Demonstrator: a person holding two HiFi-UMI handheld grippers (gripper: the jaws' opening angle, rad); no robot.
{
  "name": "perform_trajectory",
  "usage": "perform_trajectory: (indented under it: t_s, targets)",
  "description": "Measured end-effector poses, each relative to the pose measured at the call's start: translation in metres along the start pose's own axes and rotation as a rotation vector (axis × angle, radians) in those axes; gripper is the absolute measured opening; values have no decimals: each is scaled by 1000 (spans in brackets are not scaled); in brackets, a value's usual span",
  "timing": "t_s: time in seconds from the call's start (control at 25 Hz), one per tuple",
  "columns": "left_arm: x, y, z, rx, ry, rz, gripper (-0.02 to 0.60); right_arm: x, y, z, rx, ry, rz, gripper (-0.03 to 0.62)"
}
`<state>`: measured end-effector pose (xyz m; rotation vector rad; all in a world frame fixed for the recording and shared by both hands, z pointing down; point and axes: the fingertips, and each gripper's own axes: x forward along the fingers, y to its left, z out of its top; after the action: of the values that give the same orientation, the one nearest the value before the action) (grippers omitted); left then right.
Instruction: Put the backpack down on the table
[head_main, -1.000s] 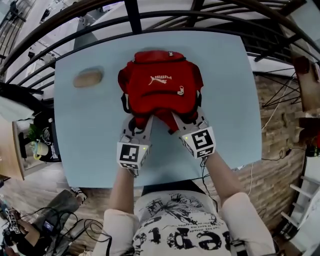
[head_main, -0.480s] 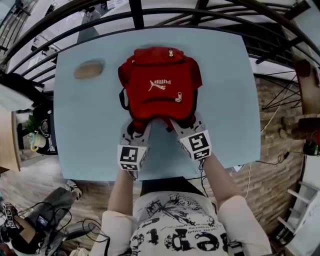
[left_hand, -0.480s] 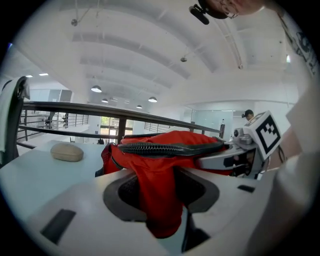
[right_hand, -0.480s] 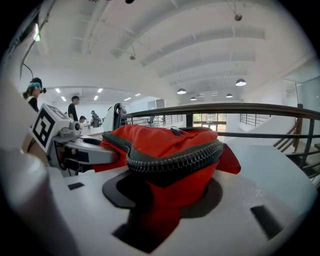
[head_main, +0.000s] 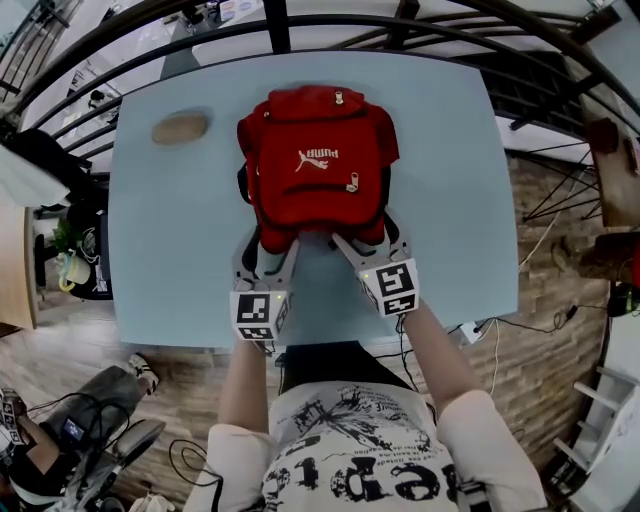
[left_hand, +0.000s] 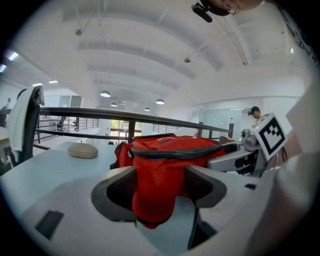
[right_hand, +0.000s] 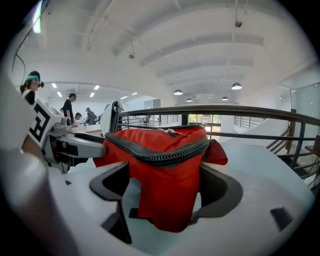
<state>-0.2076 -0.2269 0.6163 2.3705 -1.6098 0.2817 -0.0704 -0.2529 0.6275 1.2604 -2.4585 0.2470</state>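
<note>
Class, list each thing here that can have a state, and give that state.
backpack, resting on the table, zip closed.
left tool, jaws opening, backpack fabric between them.
right tool, jaws opening, backpack fabric between them.
beige oval object, lying on the table, apart from the backpack.

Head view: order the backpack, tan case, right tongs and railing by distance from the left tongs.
1. Backpack: between the opening left tongs.
2. Right tongs: alongside, also opening around it.
3. Tan case: table's far left.
4. Railing: beyond the table.
</note>
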Motion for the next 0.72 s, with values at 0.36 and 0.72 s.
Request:
perform_trajectory:
  t_s: [0.36, 0.72]
  targets:
    - [-44, -23, 13, 17, -57, 28, 270, -50, 7, 14, -20, -59, -17, 374]
    - [-81, -49, 71, 40, -186, 61, 64, -100, 14, 66, -12, -177, -46, 108]
